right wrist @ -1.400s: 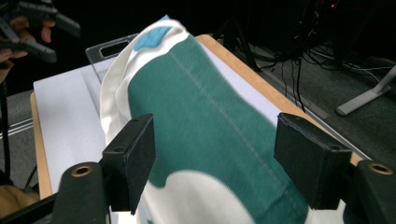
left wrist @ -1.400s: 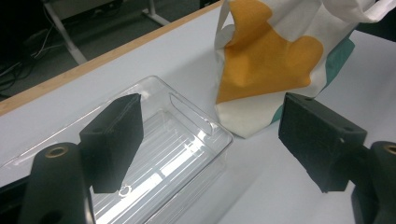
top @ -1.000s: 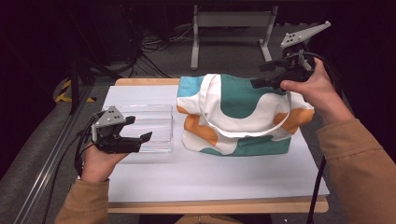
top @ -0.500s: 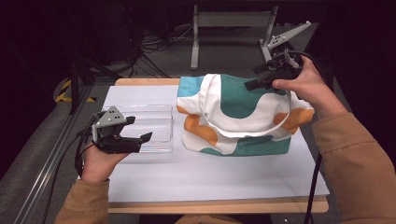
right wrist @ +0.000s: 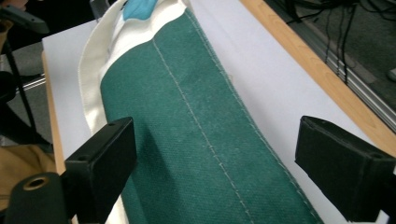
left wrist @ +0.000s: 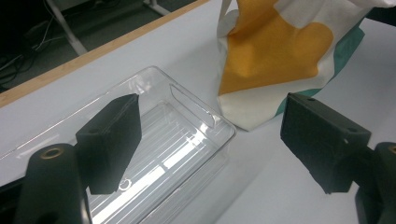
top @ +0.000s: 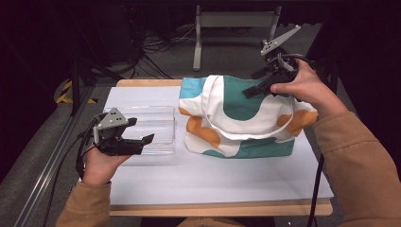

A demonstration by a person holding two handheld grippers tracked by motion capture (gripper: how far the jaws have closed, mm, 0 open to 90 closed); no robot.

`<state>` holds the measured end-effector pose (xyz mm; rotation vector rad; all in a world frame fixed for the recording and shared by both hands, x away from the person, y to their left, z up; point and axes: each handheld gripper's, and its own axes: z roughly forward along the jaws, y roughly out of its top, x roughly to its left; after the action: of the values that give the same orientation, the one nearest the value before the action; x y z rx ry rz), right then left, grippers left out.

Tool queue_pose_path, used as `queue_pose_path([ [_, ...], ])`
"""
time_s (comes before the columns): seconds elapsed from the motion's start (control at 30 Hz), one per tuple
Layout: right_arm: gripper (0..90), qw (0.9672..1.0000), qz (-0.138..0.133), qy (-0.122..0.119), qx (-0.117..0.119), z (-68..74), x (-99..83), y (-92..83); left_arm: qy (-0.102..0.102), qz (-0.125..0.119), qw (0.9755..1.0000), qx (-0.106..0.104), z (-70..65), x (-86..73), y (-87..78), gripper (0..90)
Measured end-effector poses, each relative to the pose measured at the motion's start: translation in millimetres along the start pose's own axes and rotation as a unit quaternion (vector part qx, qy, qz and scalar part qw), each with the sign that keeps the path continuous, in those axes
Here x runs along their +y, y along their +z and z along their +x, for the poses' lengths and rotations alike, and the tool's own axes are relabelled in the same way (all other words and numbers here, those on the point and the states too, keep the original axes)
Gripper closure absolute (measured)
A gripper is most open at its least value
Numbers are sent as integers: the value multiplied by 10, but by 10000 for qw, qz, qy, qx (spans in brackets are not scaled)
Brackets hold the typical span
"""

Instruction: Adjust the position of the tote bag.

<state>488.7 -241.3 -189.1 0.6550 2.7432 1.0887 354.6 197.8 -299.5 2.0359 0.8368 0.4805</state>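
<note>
On the far right of the table (top: 142, 184), the right gripper (top: 260, 84) hangs just above the far top edge of the one cloth bag (top: 246, 118). Its jaws have just been opening and now stand wide with nothing between them. In the right gripper view the bag's green stitched edge (right wrist: 205, 140) lies directly beneath the gap, running lengthwise between the two pads, so a short drop would likely bring them astride it. The bag lies with its long axis left to right, and the right hand is much the nearer. At the near left, the left gripper (top: 137, 142) hovers, jaws apart and empty, over the single clear plastic tray (top: 156, 127), which sits just left of the bag.
</note>
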Motion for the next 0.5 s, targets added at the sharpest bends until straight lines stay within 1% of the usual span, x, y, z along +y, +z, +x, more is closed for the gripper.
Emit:
queue_pose_path([
  [0.07,136,9999,8,-100,53,15,0,18,-4,2,10000,7,-3,-1,4,207],
  [0.13,202,9998,46,-200,74,37,5,17,-7,0,10000,10,-7,-1,7,206],
  [0.2,247,9994,63,-340,66,57,12,9,-3,1,10000,10,-7,0,5,206],
  [0.27,345,9988,90,-471,35,73,22,-14,8,1,10000,14,-6,0,3,206],
  [0.37,487,9978,27,-653,-80,103,24,-80,-2,4,10000,19,-7,-3,7,206],
  [0.4,608,9970,-33,-753,-183,123,20,-133,-10,-4,10000,23,-9,-3,11,206],
  [0.43,680,9963,-75,-818,-232,132,14,-168,-12,0,10000,22,-11,-4,15,206],
  [0.47,680,9963,-75,-818,-232,132,14,-168,-12,0,10000,22,-11,-4,15,206],
  [0.5,729,9962,-125,-834,-234,142,7,-198,-2,4,10000,22,-13,-3,20,206],
])
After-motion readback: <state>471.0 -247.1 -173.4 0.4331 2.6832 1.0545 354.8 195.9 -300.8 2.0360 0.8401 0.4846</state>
